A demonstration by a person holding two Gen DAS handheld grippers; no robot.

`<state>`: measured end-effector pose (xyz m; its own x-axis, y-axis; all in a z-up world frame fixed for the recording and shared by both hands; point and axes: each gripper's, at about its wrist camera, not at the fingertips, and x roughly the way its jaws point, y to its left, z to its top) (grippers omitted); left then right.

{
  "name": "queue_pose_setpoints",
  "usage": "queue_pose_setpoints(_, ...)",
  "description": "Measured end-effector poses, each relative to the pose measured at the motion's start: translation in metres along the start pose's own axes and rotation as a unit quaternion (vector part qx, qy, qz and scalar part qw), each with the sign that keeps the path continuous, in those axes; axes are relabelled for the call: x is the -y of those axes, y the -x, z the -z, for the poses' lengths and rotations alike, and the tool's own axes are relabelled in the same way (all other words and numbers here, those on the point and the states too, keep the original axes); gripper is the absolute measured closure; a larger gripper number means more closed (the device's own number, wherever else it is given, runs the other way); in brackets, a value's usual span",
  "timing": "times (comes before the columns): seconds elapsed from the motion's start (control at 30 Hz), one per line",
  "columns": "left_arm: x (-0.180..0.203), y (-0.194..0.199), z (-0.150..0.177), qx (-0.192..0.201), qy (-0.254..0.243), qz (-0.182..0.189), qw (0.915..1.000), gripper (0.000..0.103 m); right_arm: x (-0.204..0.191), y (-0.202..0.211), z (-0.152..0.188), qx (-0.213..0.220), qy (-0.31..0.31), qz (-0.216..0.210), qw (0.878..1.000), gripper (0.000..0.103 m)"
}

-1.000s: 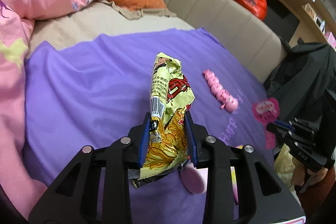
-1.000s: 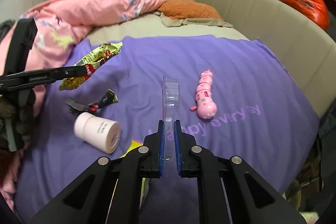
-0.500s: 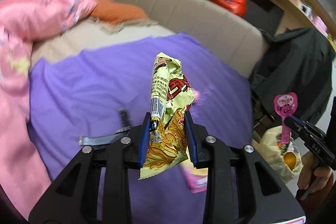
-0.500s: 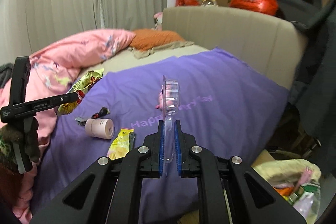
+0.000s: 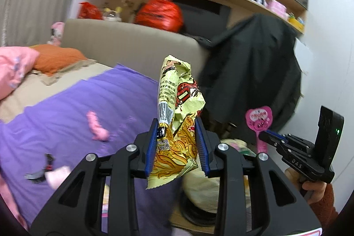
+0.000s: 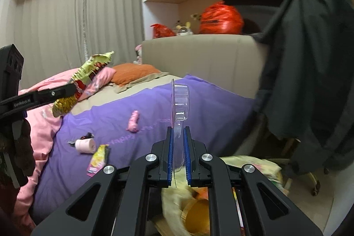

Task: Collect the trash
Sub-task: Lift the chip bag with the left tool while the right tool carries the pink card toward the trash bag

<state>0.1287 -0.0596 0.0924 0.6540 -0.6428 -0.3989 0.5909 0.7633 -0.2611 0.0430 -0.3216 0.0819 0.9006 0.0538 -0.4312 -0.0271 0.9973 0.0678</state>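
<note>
While both grippers hang past the bed's edge, the bin lined with a pale yellow bag point(image 6: 250, 164) lies below and just ahead of them, nearer the right one. The left gripper point(image 5: 177, 143) pinches one crumpled yellow noodle wrapper point(image 5: 178, 116), long axis upright. The right gripper point(image 6: 178, 154) is pressed onto one clear plastic blister pack point(image 6: 180, 103), also upright. On the purple blanket point(image 6: 210, 107) lie three more scraps: a pink cylinder point(image 6: 85, 145), a black wrapper point(image 6: 85, 137), a yellow-pink packet point(image 6: 98, 158).
</note>
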Motion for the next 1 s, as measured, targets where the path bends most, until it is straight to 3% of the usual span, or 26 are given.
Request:
queue_pose_setpoints(0.23,0.073,-0.047,0.024,-0.054,-0.028,0.048,0.997,0.072,0.048,0.044,0.015,0.006,0.0,0.04,0.999,0.092)
queue_pose_setpoints(0.43,0.103,-0.067,0.041,-0.079,-0.041,0.068,0.9937,0.072,0.087,0.065,0.028,0.003,-0.024,0.066,0.998,0.092)
queue_pose_setpoints(0.67,0.129,-0.091,0.057,-0.118,-0.069,0.087,0.9867,0.072,0.105,0.06,0.041,-0.011,-0.037,0.066,0.997,0.092)
queue_pose_setpoints(1.0,0.146,-0.147,0.091,-0.19,-0.101,0.112,0.9702,0.072,0.123,0.03,0.059,-0.047,-0.044,0.059,0.996,0.092)
